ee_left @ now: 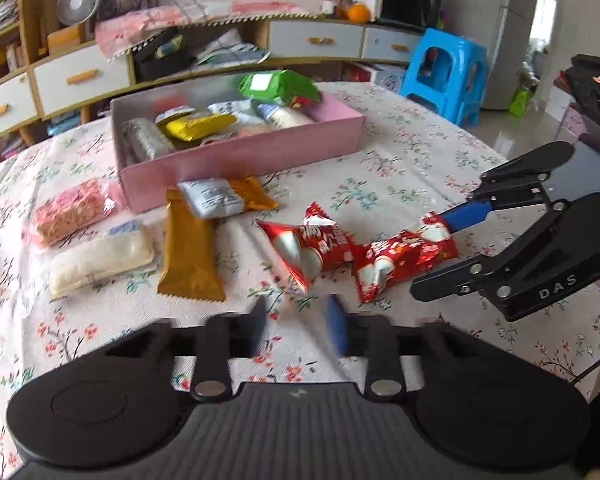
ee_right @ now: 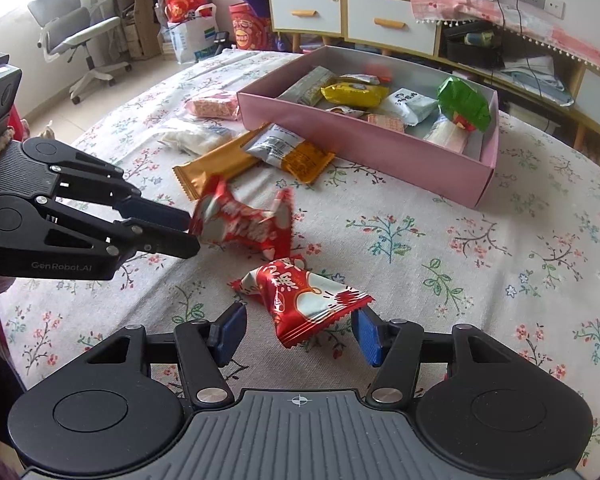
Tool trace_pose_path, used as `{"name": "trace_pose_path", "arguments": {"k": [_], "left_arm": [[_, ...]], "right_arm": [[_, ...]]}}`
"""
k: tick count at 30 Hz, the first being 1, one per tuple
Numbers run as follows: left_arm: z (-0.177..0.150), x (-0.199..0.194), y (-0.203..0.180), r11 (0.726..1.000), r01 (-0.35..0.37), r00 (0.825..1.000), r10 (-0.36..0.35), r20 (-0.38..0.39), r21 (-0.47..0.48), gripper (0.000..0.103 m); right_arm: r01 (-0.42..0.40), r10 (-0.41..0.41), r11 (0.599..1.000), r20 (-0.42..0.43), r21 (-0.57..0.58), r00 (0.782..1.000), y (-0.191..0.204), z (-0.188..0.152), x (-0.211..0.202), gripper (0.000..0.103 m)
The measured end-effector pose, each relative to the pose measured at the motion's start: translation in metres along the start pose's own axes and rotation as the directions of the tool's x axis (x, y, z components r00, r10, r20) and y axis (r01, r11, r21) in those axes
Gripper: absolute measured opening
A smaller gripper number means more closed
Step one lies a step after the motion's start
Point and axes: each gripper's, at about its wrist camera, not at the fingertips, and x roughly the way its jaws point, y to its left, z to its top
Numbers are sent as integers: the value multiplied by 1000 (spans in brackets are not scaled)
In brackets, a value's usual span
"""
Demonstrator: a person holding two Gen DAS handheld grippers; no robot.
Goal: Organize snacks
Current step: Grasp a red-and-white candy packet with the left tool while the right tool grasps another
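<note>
Red snack pack [ee_right: 244, 220] touched by nearly-closed left hand-held gripper [ee_right: 190, 230]; right [ee_right: 300, 336] wide open.

Red-white snack packets [ee_right: 308, 300], pink box [ee_left: 236, 160], gold wrapper [ee_left: 188, 256], floral tablecloth [ee_right: 460, 260].

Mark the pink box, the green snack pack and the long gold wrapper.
pink box [ee_left: 236, 160], left wrist view, front wall.
green snack pack [ee_right: 466, 103], right wrist view, middle of the wrapper.
long gold wrapper [ee_left: 188, 252], left wrist view, centre of the wrapper.

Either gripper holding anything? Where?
Right gripper open around a red packet, not gripping. Left gripper at corner of other red packet; grip cannot be told.
</note>
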Motion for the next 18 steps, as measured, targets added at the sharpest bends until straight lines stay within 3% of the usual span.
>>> {"name": "trace_pose_path", "arguments": {"k": [2,7,12,18], "left_arm": [[1,0,-1,1000,9,999,-9,31,8,71],[8,7,-6,994,16,998,-22,54,111,73],[20,14,-7,964,11,999,-19,30,266,80],[38,22,-3,949,93,995,-98,0,300,85]], "right_arm": [[5,-5,1000,-1,-2,1000,0,0,0,59],[9,-9,1000,-9,-7,1000,-4,1,-1,60],[-35,34,998,-16,-61,999,-9,6,-7,67],[-65,59,990,-50,-127,997,-14,14,-4,69]]}}
